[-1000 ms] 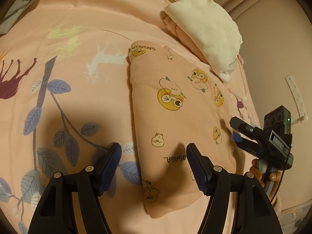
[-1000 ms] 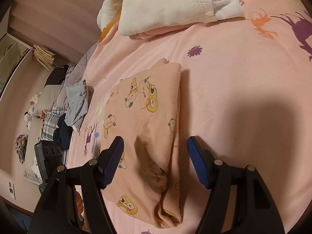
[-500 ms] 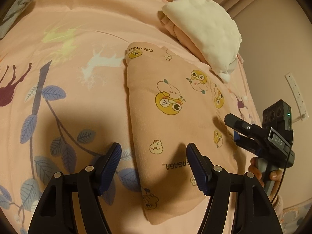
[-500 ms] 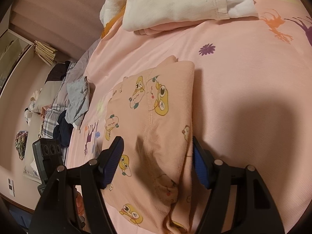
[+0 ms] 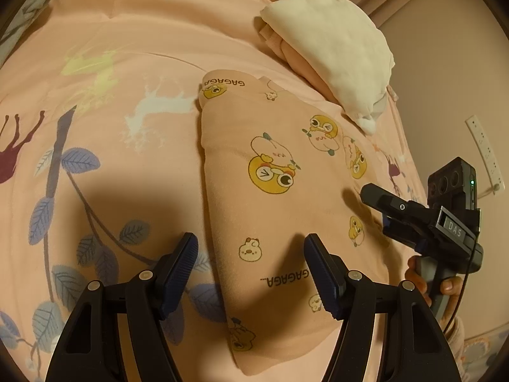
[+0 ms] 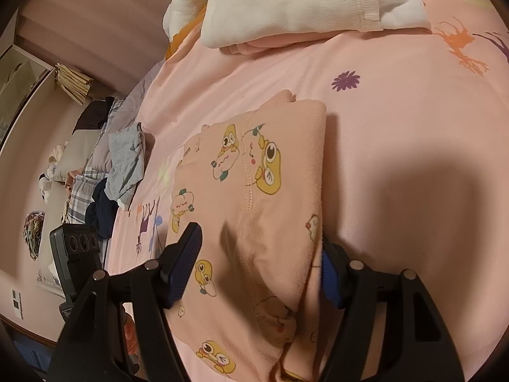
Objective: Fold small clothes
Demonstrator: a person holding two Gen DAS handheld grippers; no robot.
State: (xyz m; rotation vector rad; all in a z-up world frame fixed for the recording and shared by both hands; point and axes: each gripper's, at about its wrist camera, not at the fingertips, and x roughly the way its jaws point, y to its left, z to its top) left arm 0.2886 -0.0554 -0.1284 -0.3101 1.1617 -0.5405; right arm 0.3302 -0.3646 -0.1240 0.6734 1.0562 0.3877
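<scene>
A folded peach garment printed with yellow ducks lies flat on the pink bedspread. My left gripper hovers open over the garment's near left edge, its pads clear of the cloth. In the right wrist view the same garment fills the middle. My right gripper stands open astride its thick folded edge, and the cloth hides part of the right finger. From the left wrist view, the right gripper reaches in over the garment's right side, held by a hand.
A stack of folded cream and pink clothes lies just beyond the garment, also at the top of the right wrist view. Loose grey, plaid and navy clothes are heaped at the bed's far side. A wall with a power strip borders the bed.
My right gripper has crept forward onto the garment; its right finger now sits at the folded edge, partly covered by cloth. The left gripper has stayed put.
</scene>
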